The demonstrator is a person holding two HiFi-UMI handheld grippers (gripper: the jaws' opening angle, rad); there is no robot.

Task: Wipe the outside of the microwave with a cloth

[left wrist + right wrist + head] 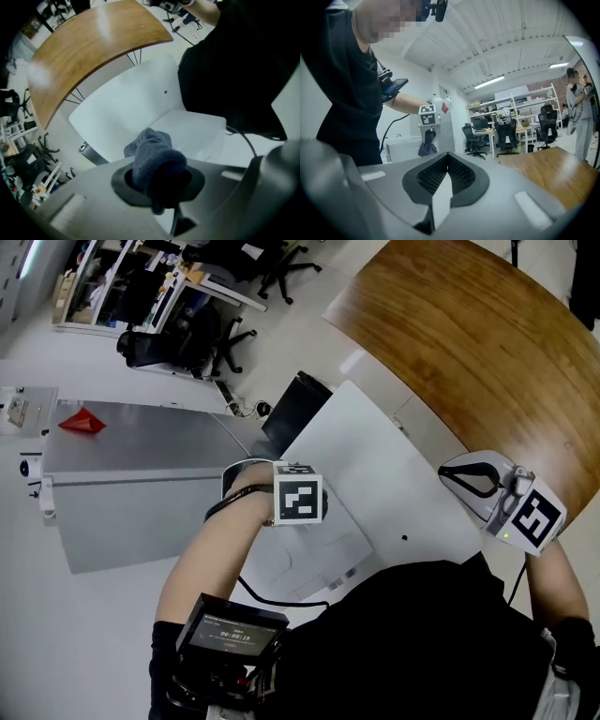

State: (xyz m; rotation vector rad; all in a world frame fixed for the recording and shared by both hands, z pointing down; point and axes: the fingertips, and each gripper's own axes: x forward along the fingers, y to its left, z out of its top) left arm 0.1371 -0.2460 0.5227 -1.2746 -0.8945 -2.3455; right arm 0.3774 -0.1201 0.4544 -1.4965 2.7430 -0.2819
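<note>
Left gripper [157, 179]: its jaws were clamped on a blue-grey cloth [153, 158], which bunched up out of them.
Cloth position: held over the near edge of the white microwave [126, 101]. In the right gripper view it hung down at the microwave's side. Whether it touched the casing could not be told.
Microwave: a white box with a dark face, standing low between the grey cabinet [141, 479] and the curved wooden desk [478, 343].
Right gripper [446, 172]: jaws pressed together with nothing between them. It was held off to the right above the desk's edge, well apart from the cloth.
Cabinet top: a small red object [82, 421] lay on it.
Left forearm: a small screen device [232, 632] was strapped on, with a cable running from it.
Background: office chairs [506, 133] and shelving stood there, and a person [577, 110] was at the far right.
</note>
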